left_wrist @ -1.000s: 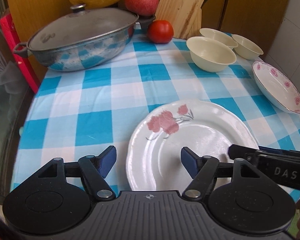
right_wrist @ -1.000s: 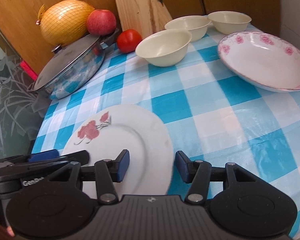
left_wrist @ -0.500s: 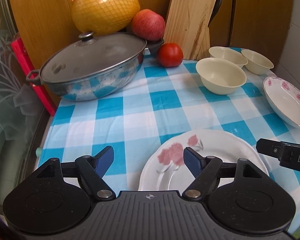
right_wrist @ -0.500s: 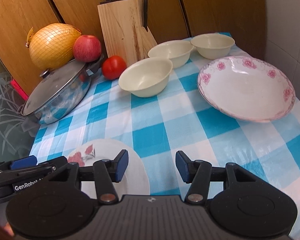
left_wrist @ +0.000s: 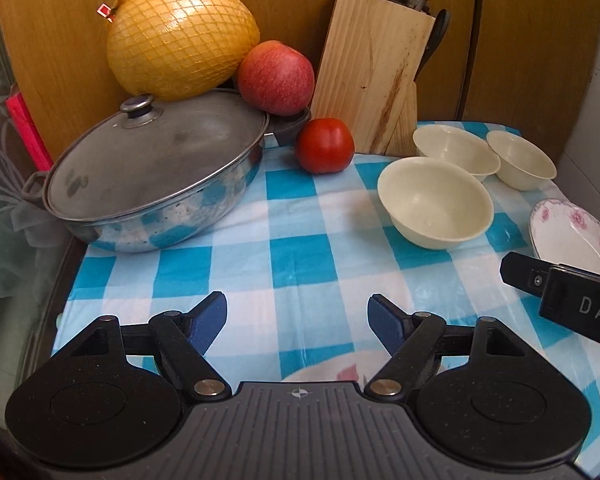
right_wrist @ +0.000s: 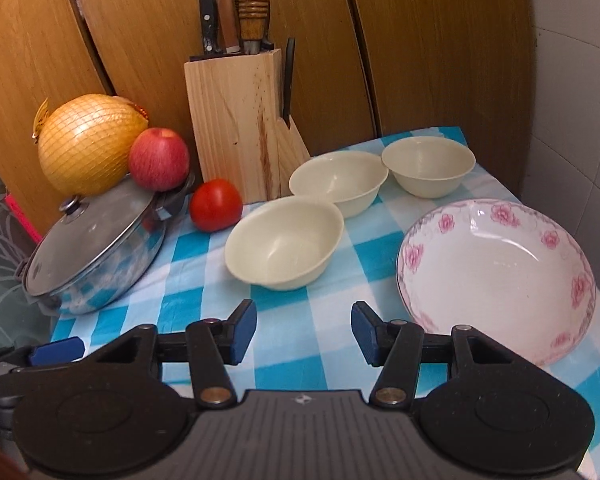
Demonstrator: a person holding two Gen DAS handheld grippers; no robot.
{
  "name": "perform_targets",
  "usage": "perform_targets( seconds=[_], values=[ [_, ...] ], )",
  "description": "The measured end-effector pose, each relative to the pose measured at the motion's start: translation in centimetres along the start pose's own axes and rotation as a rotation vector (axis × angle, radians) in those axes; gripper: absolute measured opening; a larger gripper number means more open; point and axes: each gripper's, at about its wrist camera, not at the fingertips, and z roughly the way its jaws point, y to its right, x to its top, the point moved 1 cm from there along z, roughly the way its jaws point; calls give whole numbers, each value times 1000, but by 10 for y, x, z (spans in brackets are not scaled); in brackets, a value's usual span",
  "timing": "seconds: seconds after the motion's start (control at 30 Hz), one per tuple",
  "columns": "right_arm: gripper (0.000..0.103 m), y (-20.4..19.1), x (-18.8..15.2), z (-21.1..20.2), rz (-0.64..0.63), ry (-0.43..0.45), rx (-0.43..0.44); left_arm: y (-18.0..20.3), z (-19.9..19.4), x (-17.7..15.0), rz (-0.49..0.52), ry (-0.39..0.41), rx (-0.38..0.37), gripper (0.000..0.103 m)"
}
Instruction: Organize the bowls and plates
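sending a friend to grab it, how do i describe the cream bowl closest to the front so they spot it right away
Start at the wooden knife block against the back panel of the blue checked tablecloth. Three plain cream bowls sit in front and to its right. Yours is the nearest bowl, standing beside the red tomato and left of the pink-flowered dish; the other two sit behind it.

Three cream bowls upright beside pink-flowered deep plate

I see bare cloth ahead on surface | pot blocks left | three cream bowls and floral dish crowd right
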Motion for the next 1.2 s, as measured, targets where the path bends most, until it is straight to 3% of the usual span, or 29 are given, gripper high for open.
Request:
perform_targets(
  seconds=[0.73, 1.2],
  values=[
    [50, 18, 44, 86, 29, -17, -54, 27, 79, 51, 10, -48, 4, 84],
    [50, 29, 50, 101, 80, -33, -53, 29, 97, 60, -25, -90, -45, 83]
  ],
)
